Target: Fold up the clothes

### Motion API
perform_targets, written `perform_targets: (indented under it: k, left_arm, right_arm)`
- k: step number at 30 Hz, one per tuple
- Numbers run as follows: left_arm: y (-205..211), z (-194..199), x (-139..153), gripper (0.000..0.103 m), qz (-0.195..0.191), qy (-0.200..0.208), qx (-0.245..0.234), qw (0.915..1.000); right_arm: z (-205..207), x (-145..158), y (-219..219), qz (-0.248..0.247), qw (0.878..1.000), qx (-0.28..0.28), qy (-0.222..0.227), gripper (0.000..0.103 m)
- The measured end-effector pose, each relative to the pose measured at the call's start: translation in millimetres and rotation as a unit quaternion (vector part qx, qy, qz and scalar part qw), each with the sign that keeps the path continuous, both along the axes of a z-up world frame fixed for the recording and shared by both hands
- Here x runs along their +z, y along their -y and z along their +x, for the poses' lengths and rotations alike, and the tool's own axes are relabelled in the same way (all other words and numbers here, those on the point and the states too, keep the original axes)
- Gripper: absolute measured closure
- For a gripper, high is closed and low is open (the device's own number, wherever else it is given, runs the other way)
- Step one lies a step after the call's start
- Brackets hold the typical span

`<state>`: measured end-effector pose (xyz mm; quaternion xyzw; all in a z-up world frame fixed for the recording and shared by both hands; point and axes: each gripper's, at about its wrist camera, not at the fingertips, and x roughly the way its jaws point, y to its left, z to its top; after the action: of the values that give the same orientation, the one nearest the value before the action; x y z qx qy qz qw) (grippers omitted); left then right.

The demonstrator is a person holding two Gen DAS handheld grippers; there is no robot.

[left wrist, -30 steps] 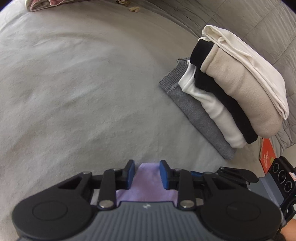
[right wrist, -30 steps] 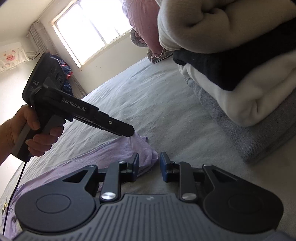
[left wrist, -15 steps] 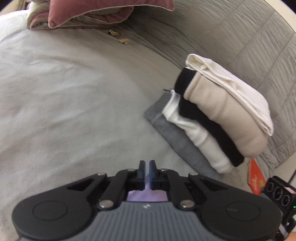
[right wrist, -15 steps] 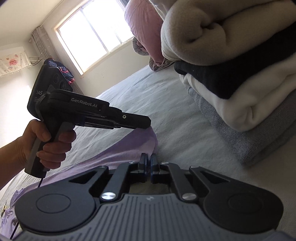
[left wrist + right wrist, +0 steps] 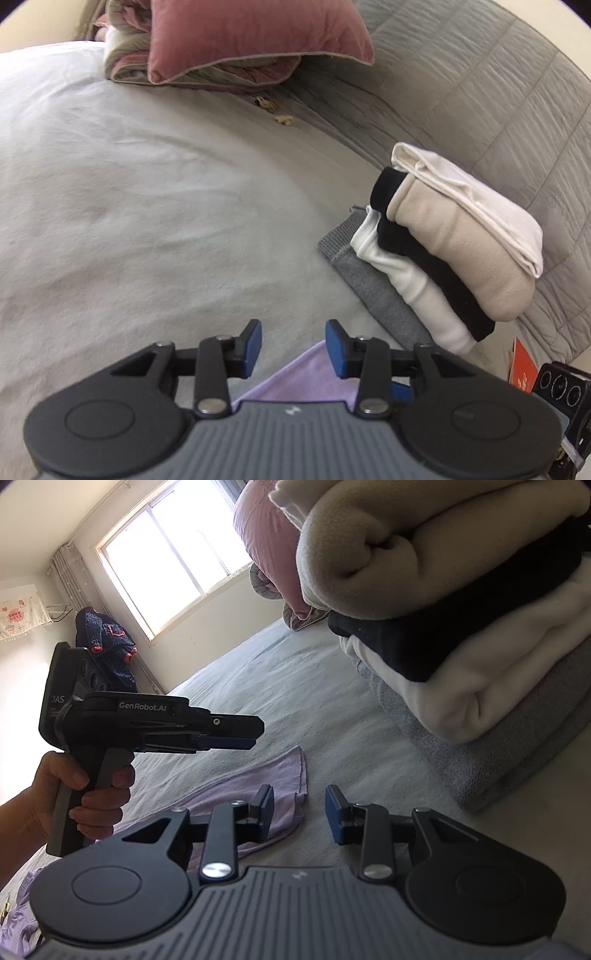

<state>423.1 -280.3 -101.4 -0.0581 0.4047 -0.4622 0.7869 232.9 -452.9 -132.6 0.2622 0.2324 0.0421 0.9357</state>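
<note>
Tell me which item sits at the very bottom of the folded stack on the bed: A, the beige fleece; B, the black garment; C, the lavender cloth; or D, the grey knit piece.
D: in the left wrist view the grey knit piece lies flat on the bed, under the white, black and beige layers of the folded stack.

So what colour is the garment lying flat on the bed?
Light purple garment, seen best in the right wrist view.
</note>
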Motion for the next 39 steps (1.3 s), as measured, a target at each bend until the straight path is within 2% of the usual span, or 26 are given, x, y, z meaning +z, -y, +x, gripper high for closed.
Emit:
perform_targets:
  k: [2, 8, 12, 15, 20, 24, 28, 31, 36, 39]
  left_arm:
    - [-20.0, -7.0, 4.2, 0.054, -0.010, 0.001, 0.025, 0.9996]
    - [-88.2, -27.1, 24.3, 0.048, 0.009, 0.013, 0.098, 0.9950]
    - [-141.5, -41.7, 42.1, 0.044, 0.012, 0.018, 0.139, 0.9901]
    - [-187.9, -52.3, 57.9, 0.042, 0.019, 0.025, 0.173, 0.9844]
    - [-264.4, -80.1, 74.4, 0.040, 0.002, 0.015, 0.236, 0.9717]
    - [-316.3, -109.3, 86.2, 0.040, 0.002, 0.024, 0.274, 0.9613]
    - [-369.5, -126.6, 97.1, 0.040, 0.016, 0.046, 0.313, 0.9485]
    - [-416.3, -129.6, 94.4, 0.040, 0.044, 0.059, 0.353, 0.9325]
    - [-486.8, -116.2, 69.3, 0.040, 0.103, 0.048, 0.417, 0.9020]
    - [-518.6, -104.8, 51.3, 0.041, 0.113, 0.029, 0.447, 0.8870]
  right_arm:
    - [-1.8, -0.5, 0.7, -0.001, 1.000, 0.000, -0.001, 0.068]
    - [-0.9, -3.8, 2.1, 0.003, 1.000, 0.006, -0.007, 0.065]
    - [0.9, -0.4, -2.3, -0.018, 1.000, 0.013, -0.013, 0.060]
    - [2.5, 0.8, -4.8, -0.028, 0.999, 0.019, -0.015, 0.055]
    - [7.3, -0.1, -4.7, -0.027, 0.999, 0.030, -0.013, 0.046]
    - [10.5, 4.7, -10.5, -0.047, 0.998, 0.030, -0.022, 0.045]
    - [10.1, 19.1, -37.8, -0.115, 0.992, 0.020, -0.042, 0.042]
    - [8.9, 29.8, -62.7, -0.114, 0.992, 0.047, -0.036, 0.042]
    - [32.9, 53.6, -127.7, -0.140, 0.982, 0.126, -0.018, 0.043]
    - [54.0, 62.3, -175.0, -0.151, 0.972, 0.180, -0.011, 0.046]
